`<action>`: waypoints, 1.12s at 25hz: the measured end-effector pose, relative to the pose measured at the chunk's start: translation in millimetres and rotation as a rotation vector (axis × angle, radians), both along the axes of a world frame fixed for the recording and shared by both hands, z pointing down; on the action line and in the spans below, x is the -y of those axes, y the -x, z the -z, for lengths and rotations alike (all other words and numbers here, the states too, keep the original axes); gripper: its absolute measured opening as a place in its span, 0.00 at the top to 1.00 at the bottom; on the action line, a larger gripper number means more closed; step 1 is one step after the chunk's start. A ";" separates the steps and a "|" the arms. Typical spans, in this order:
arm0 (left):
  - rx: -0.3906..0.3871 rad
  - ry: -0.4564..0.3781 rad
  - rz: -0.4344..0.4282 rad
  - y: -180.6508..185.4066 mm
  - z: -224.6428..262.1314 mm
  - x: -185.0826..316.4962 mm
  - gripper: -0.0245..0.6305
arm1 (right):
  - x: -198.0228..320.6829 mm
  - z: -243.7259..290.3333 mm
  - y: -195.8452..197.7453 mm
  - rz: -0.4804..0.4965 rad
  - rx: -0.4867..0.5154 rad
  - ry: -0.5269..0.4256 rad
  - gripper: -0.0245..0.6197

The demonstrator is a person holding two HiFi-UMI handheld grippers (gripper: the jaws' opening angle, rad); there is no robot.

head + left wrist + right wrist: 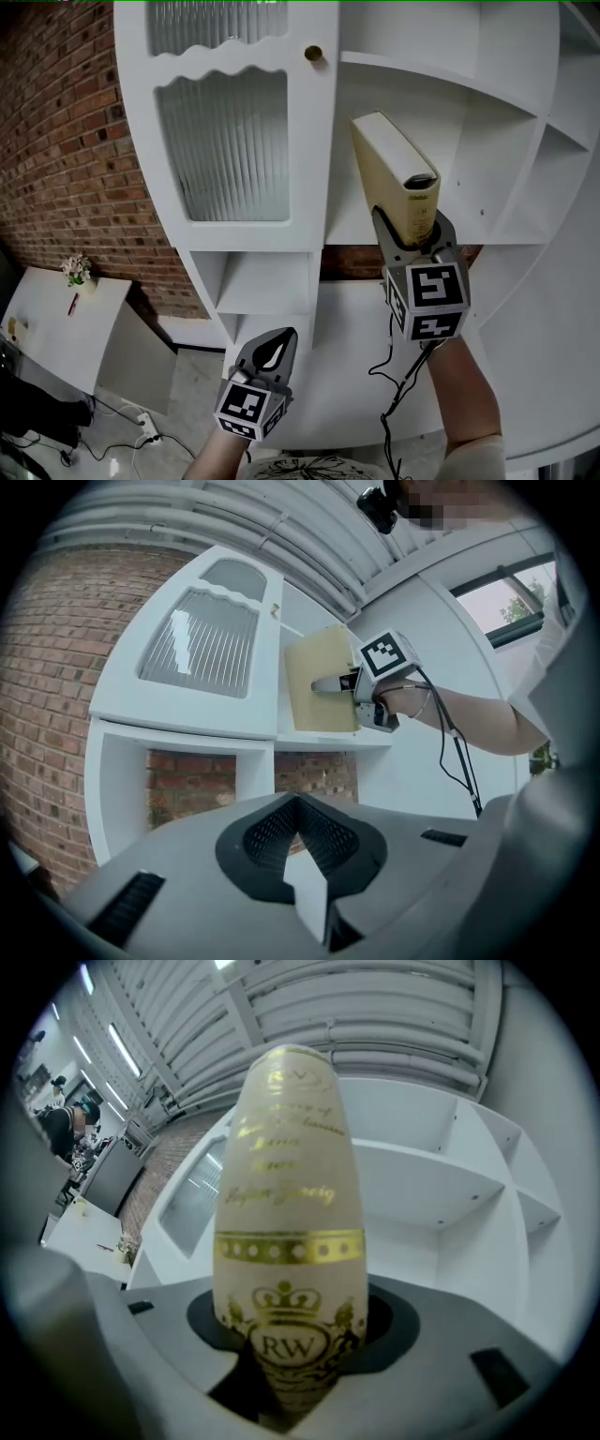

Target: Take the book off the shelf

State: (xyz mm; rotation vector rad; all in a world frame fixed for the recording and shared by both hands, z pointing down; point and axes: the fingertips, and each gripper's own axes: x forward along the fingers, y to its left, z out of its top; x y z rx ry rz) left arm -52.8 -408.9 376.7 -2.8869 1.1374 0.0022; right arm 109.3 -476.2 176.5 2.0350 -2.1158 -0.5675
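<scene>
The cream book [394,173] with a gilt "RW" spine [286,1241] stands upright in the open bay of the white shelf unit [441,84]. My right gripper [412,230] is shut on its lower end, a jaw on each cover. In the right gripper view the spine fills the gap between the jaws. The left gripper view shows the book [319,682] side-on with the right gripper [342,684] clamped to it. My left gripper [274,349] hangs lower left, below the shelf, shut and empty [298,803].
A cabinet door with ribbed glass [225,141] and a brass knob [313,54] adjoins the bay on the left. A brick wall [56,141] lies further left. A white table [56,323] with a small flower pot [75,270] stands low left, cables [141,431] beneath.
</scene>
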 end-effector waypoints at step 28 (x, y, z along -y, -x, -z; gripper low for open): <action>-0.002 0.035 0.037 -0.2 -24.6 -44.9 0.96 | -131.8 -226.8 21.0 0.137 0.175 0.165 0.60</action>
